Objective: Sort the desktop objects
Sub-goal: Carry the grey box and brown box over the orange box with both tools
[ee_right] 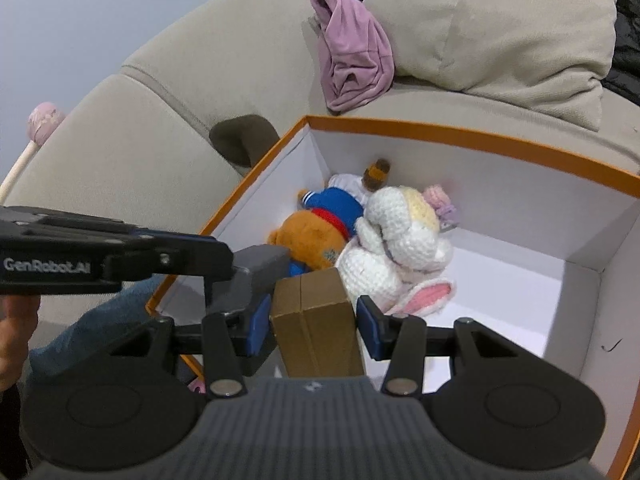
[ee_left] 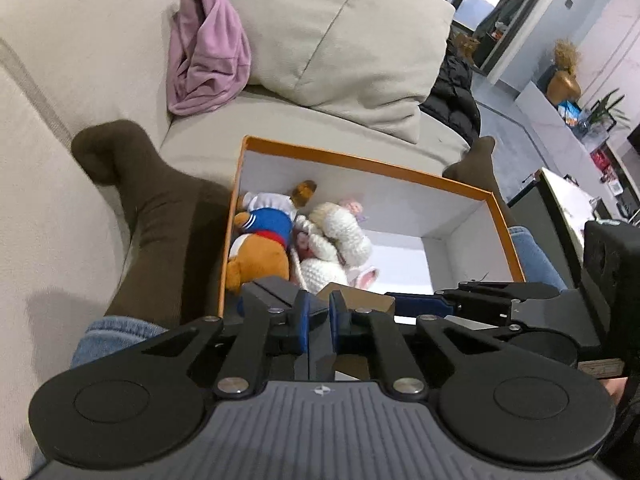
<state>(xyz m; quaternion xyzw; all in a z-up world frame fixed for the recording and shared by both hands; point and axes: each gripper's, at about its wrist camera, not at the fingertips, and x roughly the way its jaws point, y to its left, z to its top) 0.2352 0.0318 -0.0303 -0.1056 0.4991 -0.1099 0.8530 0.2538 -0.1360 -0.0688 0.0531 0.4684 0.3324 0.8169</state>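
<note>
An orange-rimmed white box (ee_left: 360, 162) (ee_right: 460, 136) rests on a person's legs on a sofa. Inside lie a brown bear plush in blue and white (ee_left: 264, 236) (ee_right: 316, 232) and a white crocheted bunny (ee_left: 340, 248) (ee_right: 396, 244). My right gripper (ee_right: 314, 320) is shut on a small brown cardboard box (ee_right: 318, 324) and holds it over the box's near side; it shows from the side in the left wrist view (ee_left: 460, 300). My left gripper (ee_left: 319, 320) is nearly shut, gripping the near rim of the orange box; it reaches in from the left in the right wrist view (ee_right: 256, 276).
A purple garment (ee_left: 204, 52) (ee_right: 352, 52) and a beige cushion (ee_left: 344, 36) (ee_right: 500, 28) lie on the sofa behind the box. Dark-socked feet (ee_left: 132, 172) flank the box. A pink-headed stick (ee_right: 40, 128) leans at the sofa's left. A black jacket (ee_left: 456, 92) lies far right.
</note>
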